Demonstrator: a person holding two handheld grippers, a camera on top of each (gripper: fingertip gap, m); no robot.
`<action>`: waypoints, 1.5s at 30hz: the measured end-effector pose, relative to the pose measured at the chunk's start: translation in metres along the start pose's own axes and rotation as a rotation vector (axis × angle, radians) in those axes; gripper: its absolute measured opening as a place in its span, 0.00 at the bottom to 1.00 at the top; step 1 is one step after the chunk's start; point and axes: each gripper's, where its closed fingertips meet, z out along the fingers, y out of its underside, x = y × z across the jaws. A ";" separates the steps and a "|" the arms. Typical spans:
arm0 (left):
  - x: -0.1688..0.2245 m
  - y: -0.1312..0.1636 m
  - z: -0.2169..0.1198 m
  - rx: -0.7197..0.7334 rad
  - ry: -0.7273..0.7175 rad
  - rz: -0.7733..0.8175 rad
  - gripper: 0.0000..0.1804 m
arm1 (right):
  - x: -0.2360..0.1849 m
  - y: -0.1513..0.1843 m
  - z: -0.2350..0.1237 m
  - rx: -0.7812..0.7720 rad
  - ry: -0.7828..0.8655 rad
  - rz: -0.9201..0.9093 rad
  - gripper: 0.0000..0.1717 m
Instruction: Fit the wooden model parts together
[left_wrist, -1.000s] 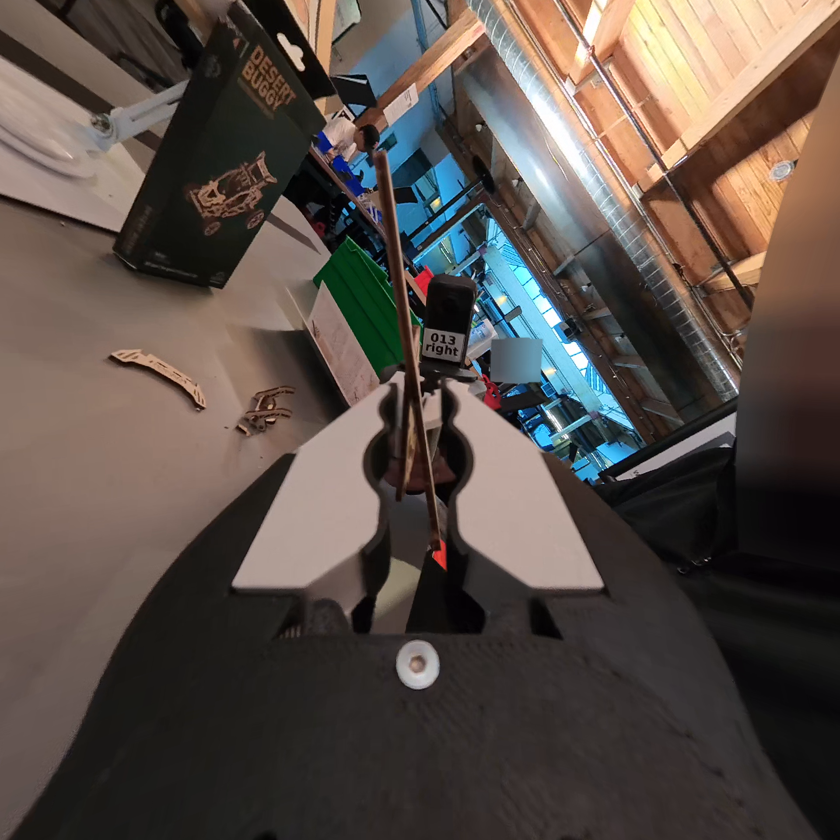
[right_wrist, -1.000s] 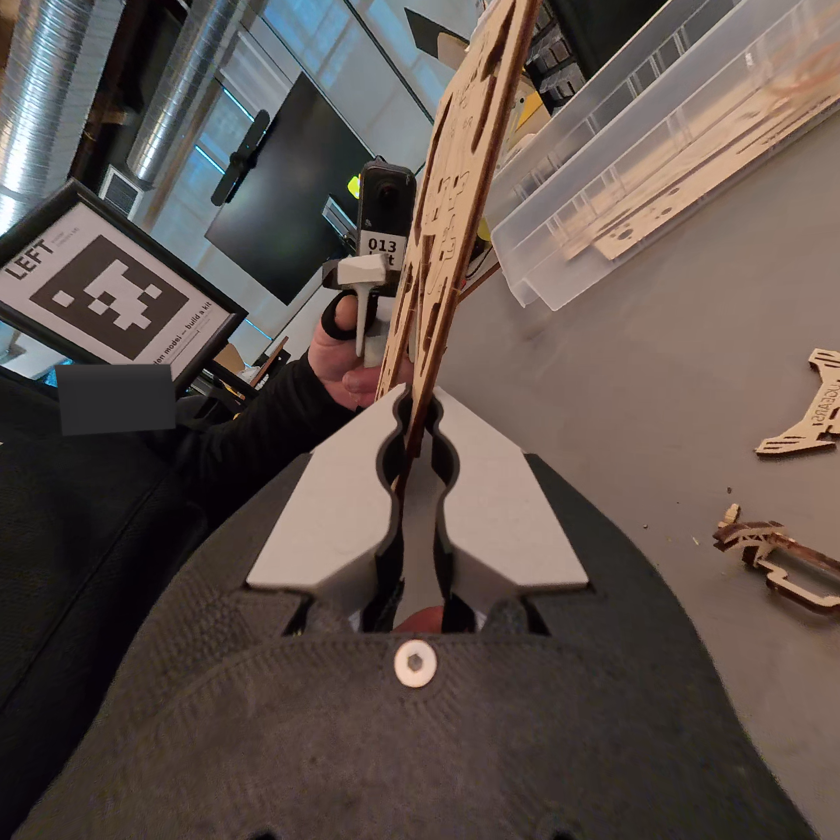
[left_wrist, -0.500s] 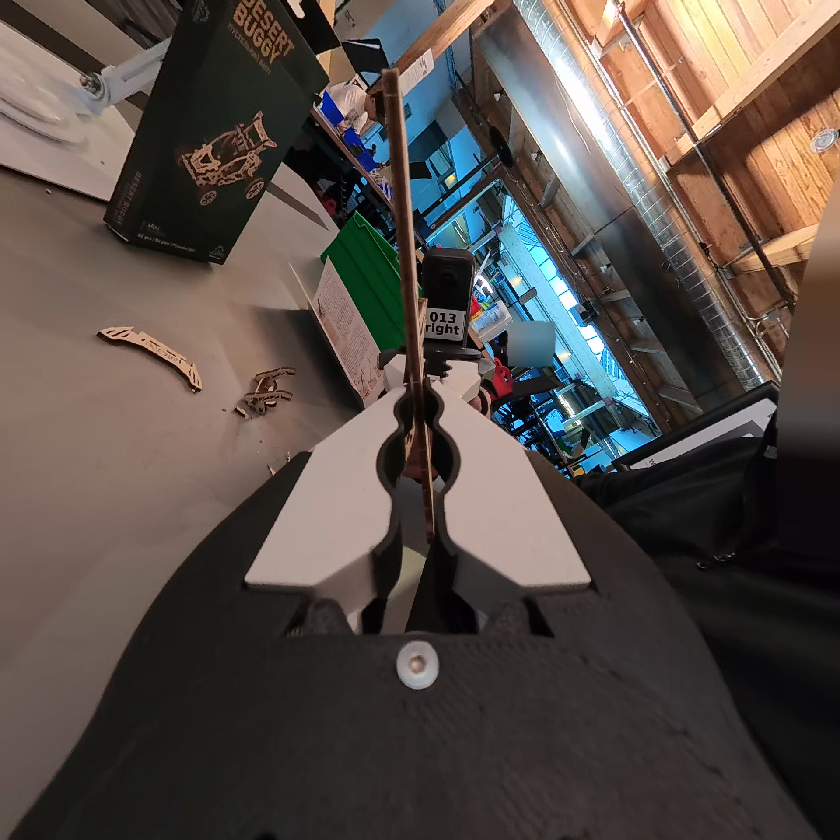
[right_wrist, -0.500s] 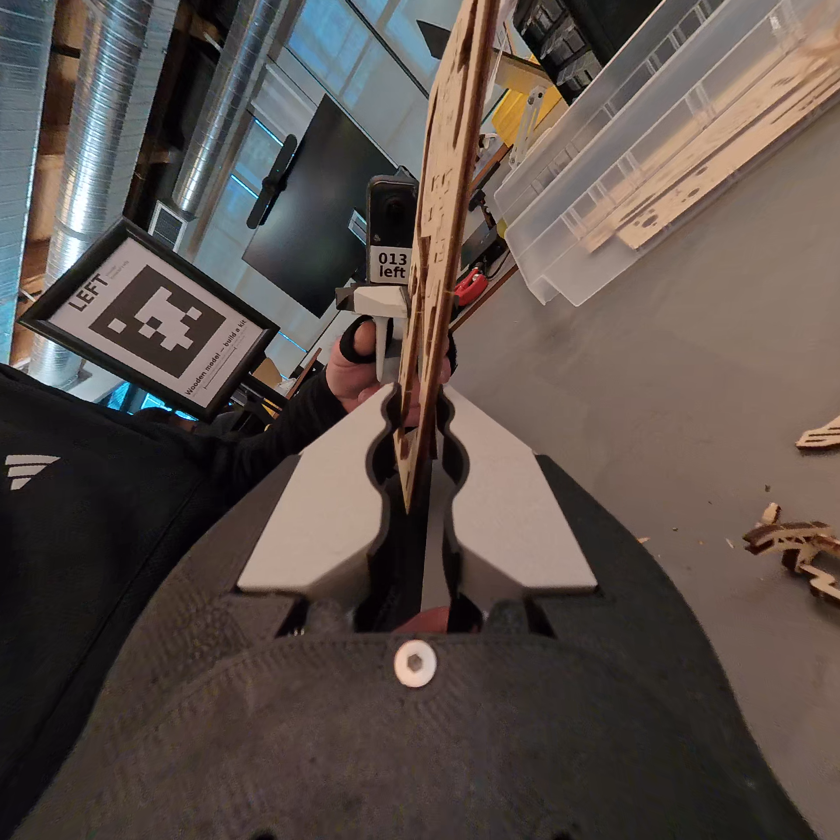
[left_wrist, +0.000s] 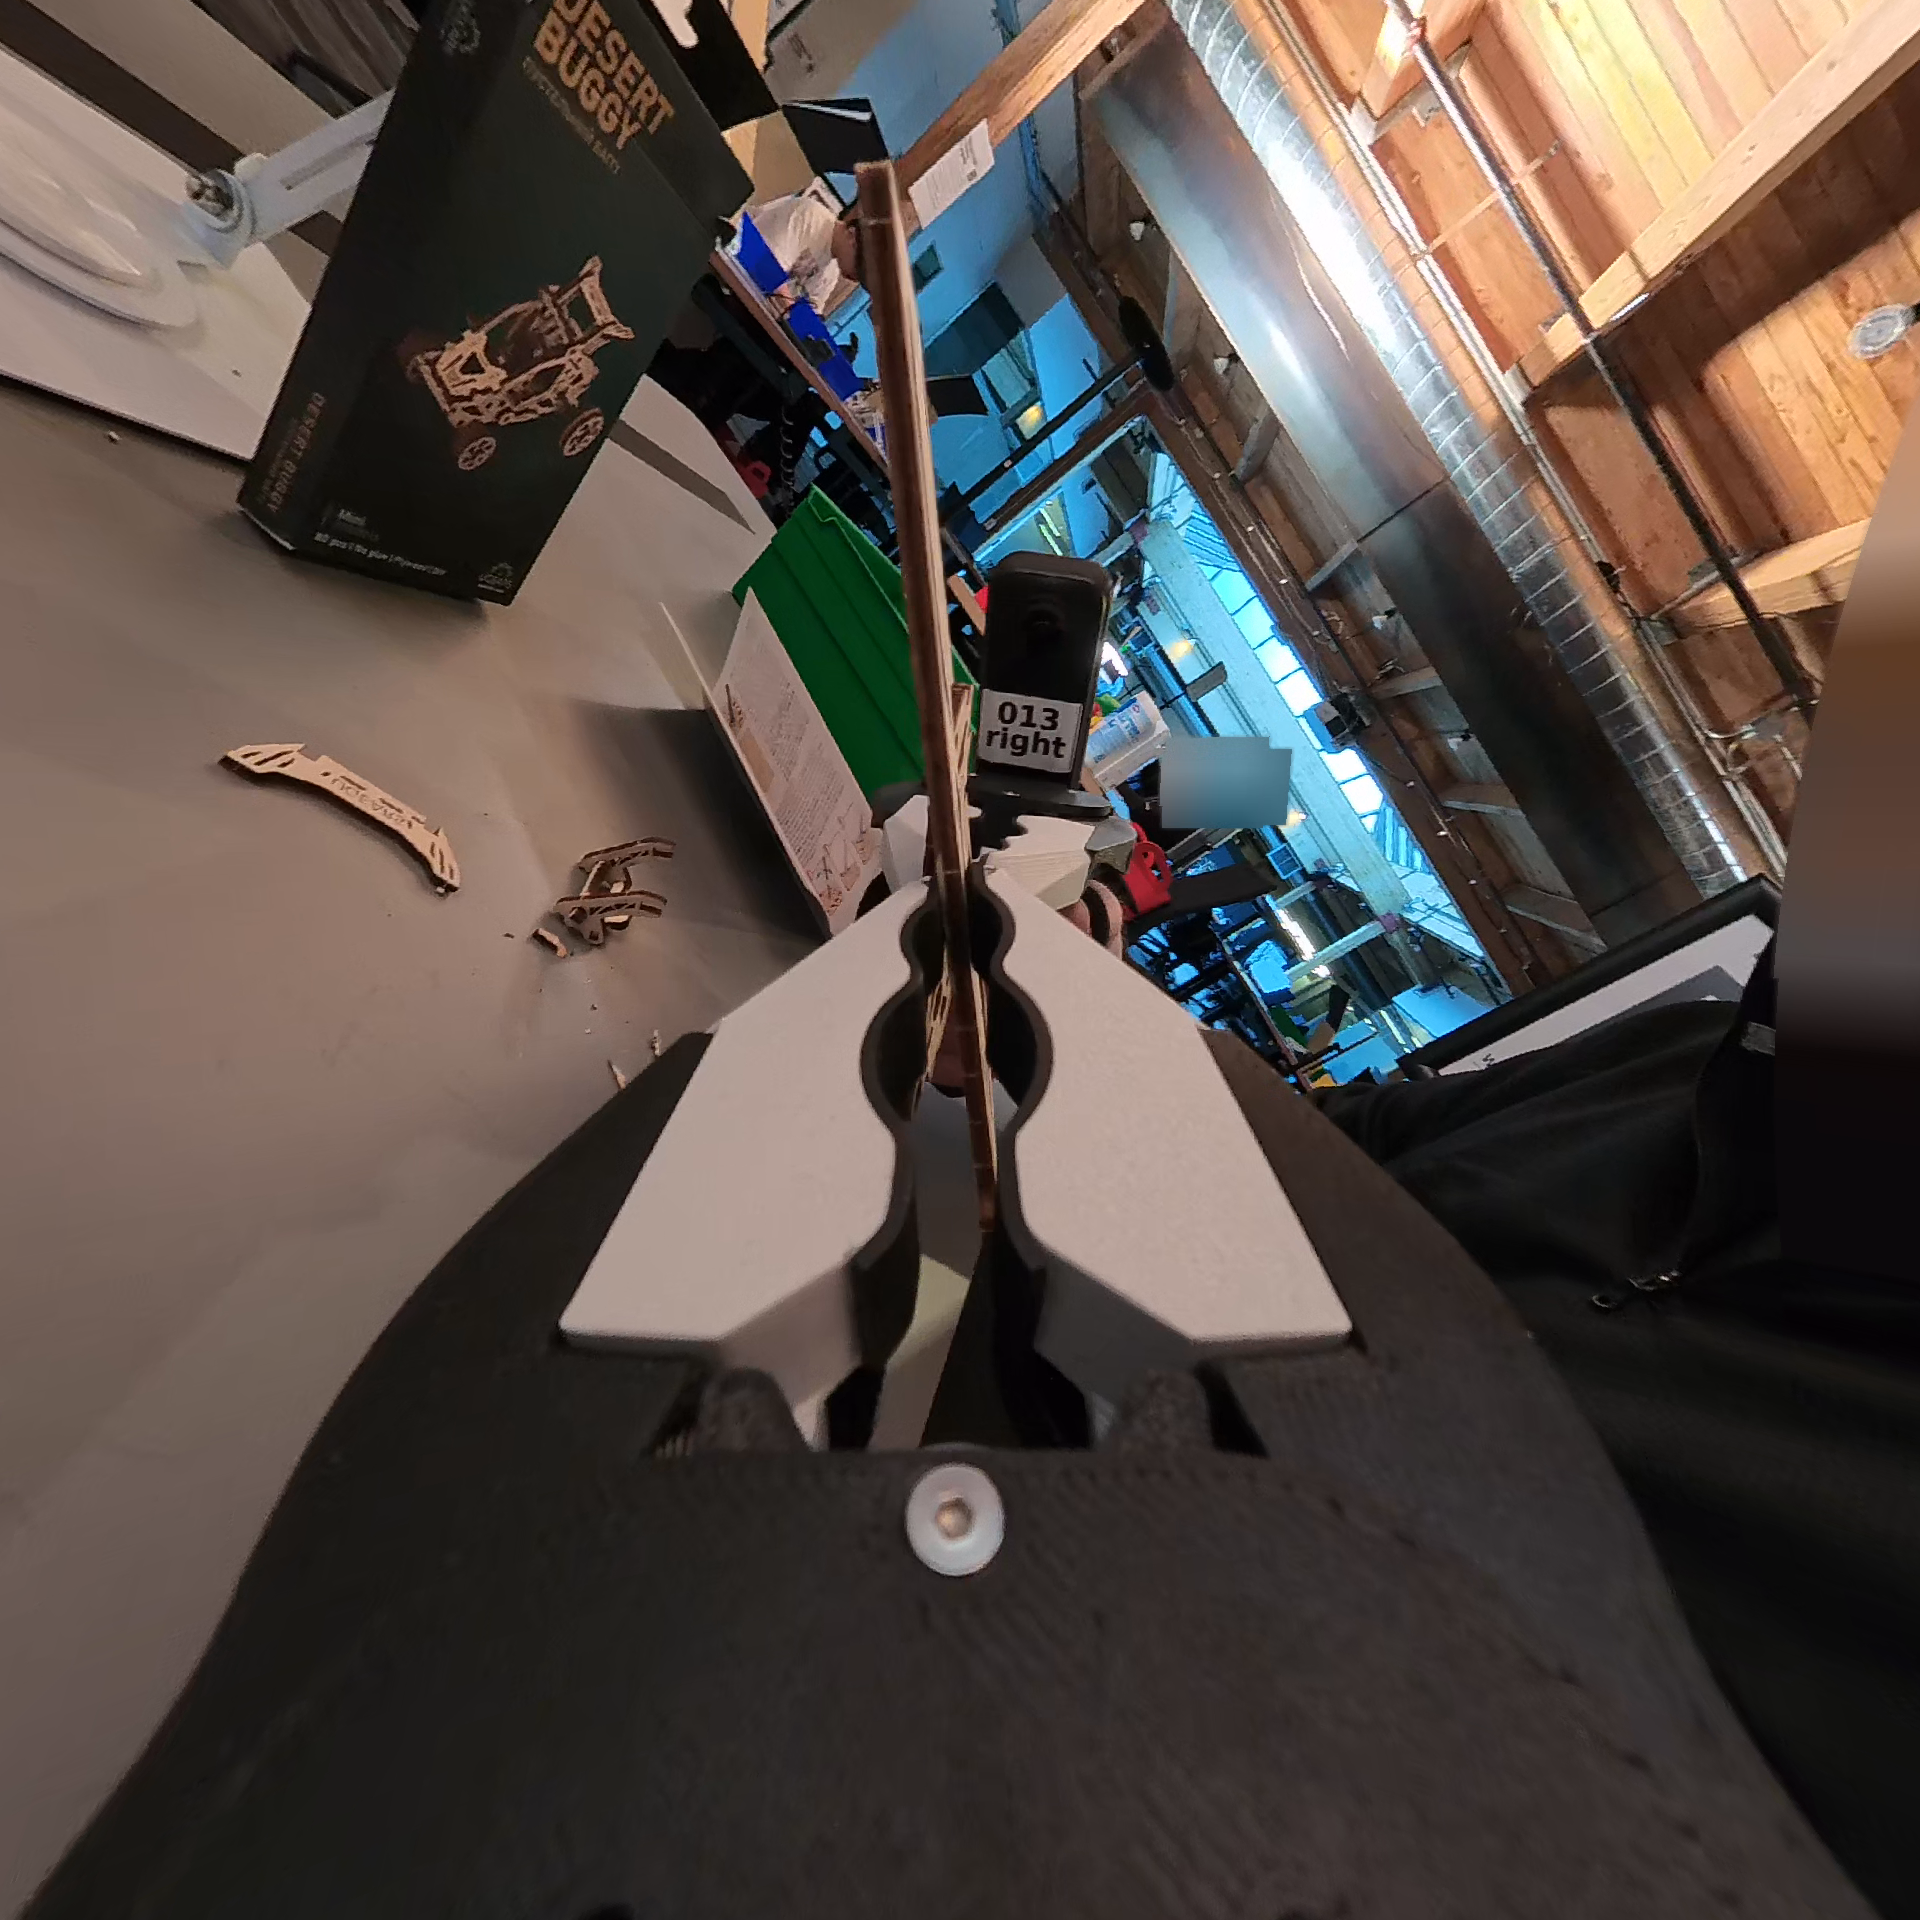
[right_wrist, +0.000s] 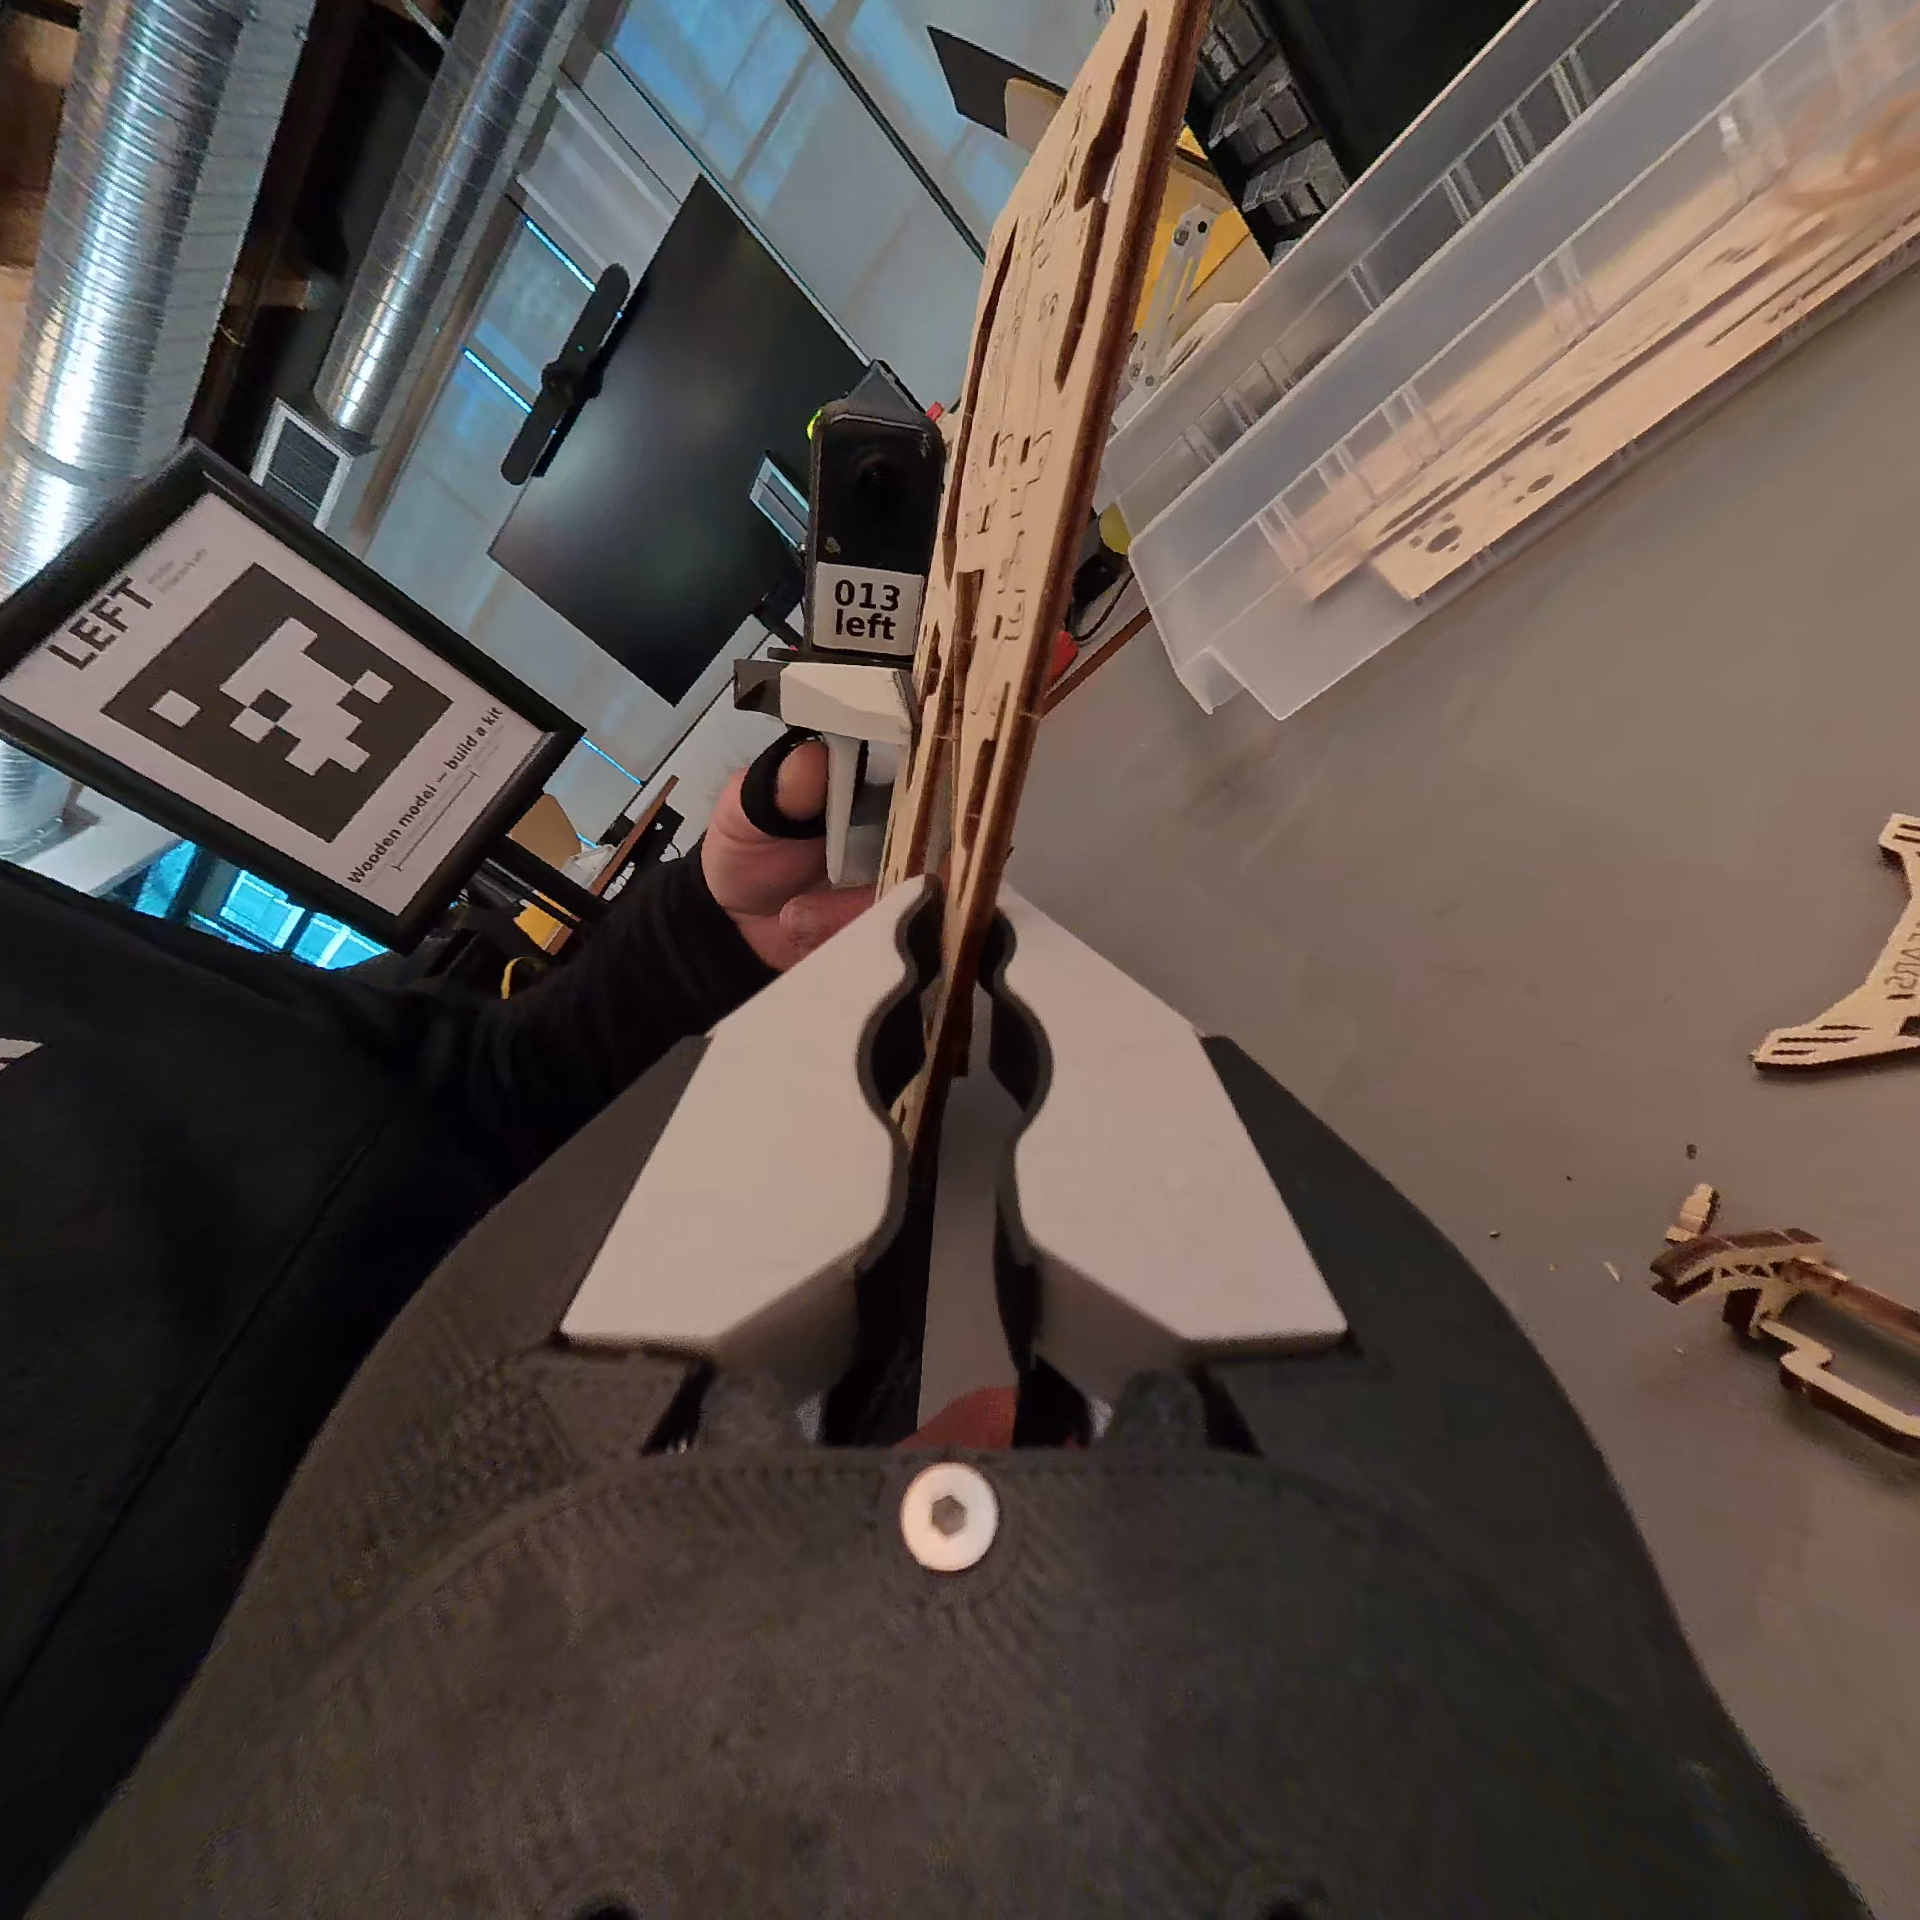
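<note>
Both my grippers have changed their hold in the last second: my left gripper (left_wrist: 951, 914) was spread around the wooden sheet (right_wrist: 1049, 436) and now pinches it, while my right gripper (right_wrist: 961, 925) let go for a moment and has come back onto it. So I hold the sheet from two opposite edges, upright in the air above the grey table (left_wrist: 208, 1039), edge-on to my left camera, its laser-cut face slanting past my right one. My left fingers (left_wrist: 790, 1101) press its thin edge between them, and my right fingers (right_wrist: 1122, 1122) do the same.

I judge this thin plywood light and fairly stiff, but brittle: the parts hang on small tabs and the cut-outs leave narrow bridges that would snap if I twist my hands against each other. Best to grip the solid border, not a part, and press parts out gently. Loose pieces (left_wrist: 608, 894) lie on the table near a dark kit box (left_wrist: 478, 312)
</note>
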 end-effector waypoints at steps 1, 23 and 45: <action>0.000 0.000 0.000 0.001 -0.006 0.001 0.01 | 0.001 0.000 0.000 0.001 0.004 -0.001 0.01; 0.004 -0.017 -0.015 0.103 0.021 0.027 0.14 | -0.004 0.006 0.005 -0.012 -0.035 0.015 0.01; 0.001 -0.028 -0.023 0.126 -0.074 0.097 0.06 | -0.007 0.018 0.009 -0.049 -0.047 0.010 0.01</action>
